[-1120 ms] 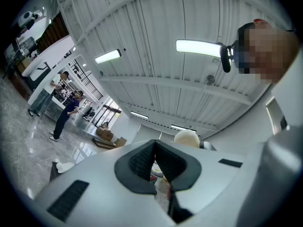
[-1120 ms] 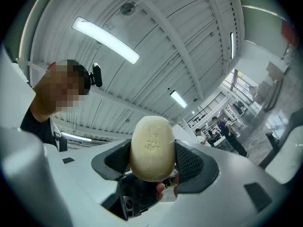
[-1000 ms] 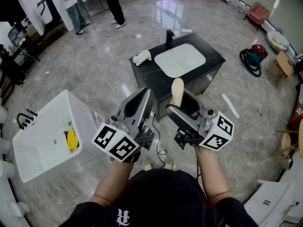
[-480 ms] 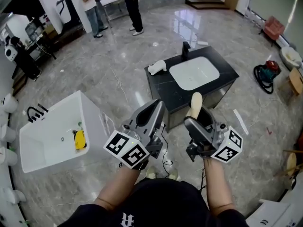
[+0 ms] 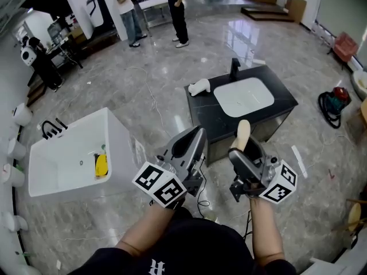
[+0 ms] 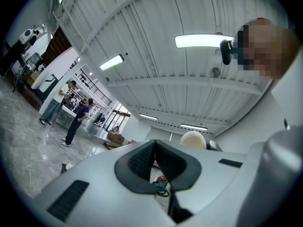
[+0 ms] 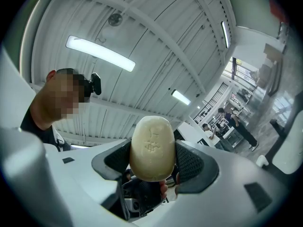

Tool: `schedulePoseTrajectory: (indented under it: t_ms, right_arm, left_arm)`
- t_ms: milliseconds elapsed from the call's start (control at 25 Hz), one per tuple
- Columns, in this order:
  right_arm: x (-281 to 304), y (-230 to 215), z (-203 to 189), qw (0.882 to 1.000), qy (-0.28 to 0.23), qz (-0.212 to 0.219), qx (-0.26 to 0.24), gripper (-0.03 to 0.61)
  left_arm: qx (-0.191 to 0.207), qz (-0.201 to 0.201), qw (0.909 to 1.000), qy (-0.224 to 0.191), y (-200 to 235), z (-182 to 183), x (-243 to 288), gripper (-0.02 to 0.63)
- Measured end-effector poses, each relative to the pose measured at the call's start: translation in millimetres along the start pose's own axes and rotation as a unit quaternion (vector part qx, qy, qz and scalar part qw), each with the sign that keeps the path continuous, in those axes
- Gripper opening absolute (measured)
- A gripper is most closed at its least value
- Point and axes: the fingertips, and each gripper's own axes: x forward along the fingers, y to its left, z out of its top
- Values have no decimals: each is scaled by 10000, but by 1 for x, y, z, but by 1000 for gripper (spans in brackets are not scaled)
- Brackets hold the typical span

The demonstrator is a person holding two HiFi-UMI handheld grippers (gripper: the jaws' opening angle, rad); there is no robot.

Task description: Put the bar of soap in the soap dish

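Note:
A cream oval bar of soap (image 5: 243, 132) (image 7: 150, 148) stands upright between the jaws of my right gripper (image 5: 245, 146) (image 7: 151, 162), which is shut on it and held in the air above the floor. My left gripper (image 5: 194, 137) (image 6: 154, 150) is beside it, shut and empty; the soap's top (image 6: 193, 138) shows past its jaws. Ahead stands a black counter (image 5: 275, 90) with a white basin (image 5: 243, 96) and a black tap (image 5: 234, 69). A small white thing (image 5: 199, 87) lies on the counter's left corner, too small to identify.
A white bathtub (image 5: 63, 173) stands at the left with a yellow object (image 5: 101, 165) inside. Two people (image 5: 129, 7) stand far back. A red vacuum (image 5: 338, 96) sits on the floor at the right, and cables run across the marble floor (image 5: 143, 79).
The head view has shifted, so the counter and bathtub now sit lower and further right in it. Both grippers keep the same pose, and the soap stays in the right one.

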Motion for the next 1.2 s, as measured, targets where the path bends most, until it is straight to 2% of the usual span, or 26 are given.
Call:
schedulePoseTrajectory:
  t_ms: [320,560,840,1200]
  right_arm:
    - [-7,-19,5,9999,52,55,128,278]
    - [4,-48,11,9999,85,-22,55,278]
    - [46,-103,10,9998,141,-165,-38,278]
    - [118,-182,-5,9989,134,-439,-65,278]
  left_arm:
    - [-11,75,10000,41,0,-13,23,8]
    - [-33,7,10000,36,21,-14,50,8]
    - [-92,-103,9999,19,81,-1,91,8]
    - [-237,-274,9992,151,181,18,137,8]
